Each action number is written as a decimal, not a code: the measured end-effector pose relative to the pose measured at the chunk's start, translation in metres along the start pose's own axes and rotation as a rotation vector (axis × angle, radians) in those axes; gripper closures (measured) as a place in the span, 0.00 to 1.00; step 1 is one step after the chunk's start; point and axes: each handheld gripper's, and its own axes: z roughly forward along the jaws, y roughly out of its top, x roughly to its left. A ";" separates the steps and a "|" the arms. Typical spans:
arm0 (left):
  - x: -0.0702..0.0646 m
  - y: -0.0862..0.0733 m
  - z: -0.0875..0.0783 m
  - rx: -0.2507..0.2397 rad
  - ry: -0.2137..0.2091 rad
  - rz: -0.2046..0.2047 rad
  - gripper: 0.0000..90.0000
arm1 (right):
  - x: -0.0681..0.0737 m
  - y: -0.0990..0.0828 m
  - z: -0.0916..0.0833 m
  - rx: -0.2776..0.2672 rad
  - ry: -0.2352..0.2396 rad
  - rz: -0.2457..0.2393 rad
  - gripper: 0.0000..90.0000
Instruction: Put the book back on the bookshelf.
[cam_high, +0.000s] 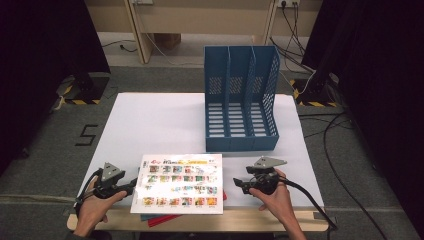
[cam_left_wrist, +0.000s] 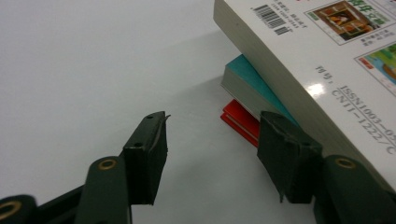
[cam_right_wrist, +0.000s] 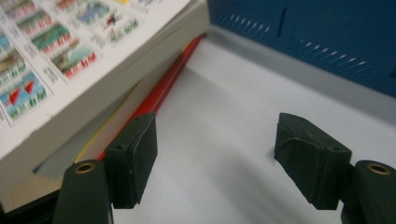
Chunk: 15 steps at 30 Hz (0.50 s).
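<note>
A stack of books lies at the table's front middle. The top book is thick and white with a grid of small colour pictures; its spine edge overhangs a teal book and a red book. My left gripper sits at the stack's left side, open, with bare table between its jaws; one jaw is close beside the books. My right gripper is at the stack's right side, open and holding nothing, near the top book and the red book.
A blue three-slot file rack stands upright behind the books at the back right of the white table top; its wall is just beyond my right gripper. A wooden strip runs along the table's front edge.
</note>
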 end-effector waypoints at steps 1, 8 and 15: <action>-0.002 0.000 -0.002 -0.003 0.000 0.004 0.48 | 0.003 0.001 0.002 0.011 -0.014 -0.023 0.33; -0.009 0.001 -0.008 0.007 0.013 0.042 0.56 | 0.023 0.010 0.014 0.030 0.055 -0.058 0.34; -0.016 0.003 -0.011 0.007 0.019 0.065 0.62 | 0.025 0.017 0.015 0.056 0.032 -0.070 0.42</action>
